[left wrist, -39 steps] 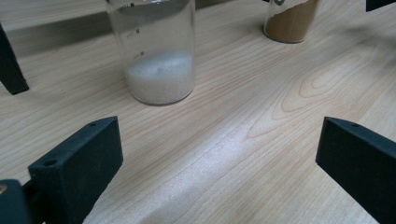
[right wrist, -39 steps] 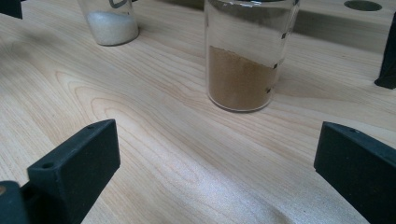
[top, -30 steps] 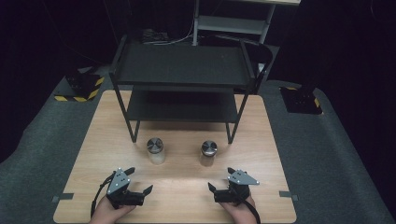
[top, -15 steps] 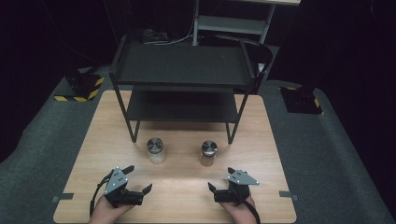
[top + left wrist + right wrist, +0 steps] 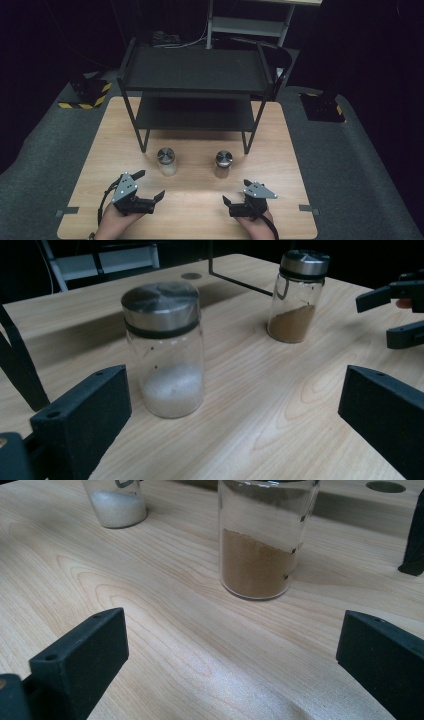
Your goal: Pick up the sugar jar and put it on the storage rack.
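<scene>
Two glass jars with metal lids stand on the wooden table in front of a black shelf rack (image 5: 195,75). The white-powder jar (image 5: 166,161) (image 5: 167,355) is on the left and the brown-powder jar (image 5: 223,164) (image 5: 265,545) on the right. My left gripper (image 5: 150,184) (image 5: 235,410) is open near the table's front edge, a short way before the white-powder jar, holding nothing. My right gripper (image 5: 235,192) (image 5: 232,650) is open and empty, just short of the brown-powder jar. In the left gripper view the brown-powder jar (image 5: 297,297) and the right gripper (image 5: 395,310) stand farther off.
The rack has two shelves, and its front legs (image 5: 142,135) stand just behind the jars. One leg (image 5: 412,535) appears at the right in the right gripper view, and the white-powder jar (image 5: 117,502) at the upper left. Grey carpet (image 5: 350,165) surrounds the table.
My left gripper has edged slightly forward toward the jars. The right gripper and both jars have stayed put.
</scene>
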Demonstrator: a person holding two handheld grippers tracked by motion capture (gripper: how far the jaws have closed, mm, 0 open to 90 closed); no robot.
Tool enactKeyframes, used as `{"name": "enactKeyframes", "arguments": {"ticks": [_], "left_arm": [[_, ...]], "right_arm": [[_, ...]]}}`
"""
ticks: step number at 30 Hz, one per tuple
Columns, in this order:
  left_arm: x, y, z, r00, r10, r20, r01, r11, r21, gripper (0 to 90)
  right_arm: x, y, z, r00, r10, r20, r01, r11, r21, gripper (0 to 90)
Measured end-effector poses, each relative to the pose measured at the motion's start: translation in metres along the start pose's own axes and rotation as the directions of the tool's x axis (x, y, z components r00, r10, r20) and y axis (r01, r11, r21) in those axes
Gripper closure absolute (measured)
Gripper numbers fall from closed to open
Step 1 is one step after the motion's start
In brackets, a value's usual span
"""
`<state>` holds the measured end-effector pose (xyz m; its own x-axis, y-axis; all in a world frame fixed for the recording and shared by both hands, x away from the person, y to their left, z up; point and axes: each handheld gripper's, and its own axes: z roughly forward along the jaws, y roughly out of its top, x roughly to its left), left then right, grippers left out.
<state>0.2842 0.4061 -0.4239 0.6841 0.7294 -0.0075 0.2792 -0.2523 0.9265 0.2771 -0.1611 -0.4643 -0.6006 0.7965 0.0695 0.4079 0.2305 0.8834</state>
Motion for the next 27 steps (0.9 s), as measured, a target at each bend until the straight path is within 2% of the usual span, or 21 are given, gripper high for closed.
{"name": "enactKeyframes", "arguments": {"ticks": [11, 20, 27], "left_arm": [[0.006, 0.006, 0.012, 1.0000, -0.001, -0.001, 0.001, 0.9999, -0.013, 0.7], [0.010, 0.012, 0.029, 0.9999, 0.010, -0.007, -0.010, 0.9999, -0.012, 0.7], [0.020, 0.014, 0.044, 1.0000, 0.003, 0.008, -0.003, 0.9999, -0.014, 0.7]], "right_arm": [[0.001, 0.000, 0.000, 1.0000, -0.008, 0.000, 0.008, 1.000, 0.002, 0.0], [0.000, 0.000, 0.000, 0.9999, -0.011, -0.004, 0.011, 1.000, 0.001, 0.0], [0.000, 0.000, 0.000, 0.9999, -0.014, -0.004, 0.014, 1.000, 0.000, 0.0]]}}
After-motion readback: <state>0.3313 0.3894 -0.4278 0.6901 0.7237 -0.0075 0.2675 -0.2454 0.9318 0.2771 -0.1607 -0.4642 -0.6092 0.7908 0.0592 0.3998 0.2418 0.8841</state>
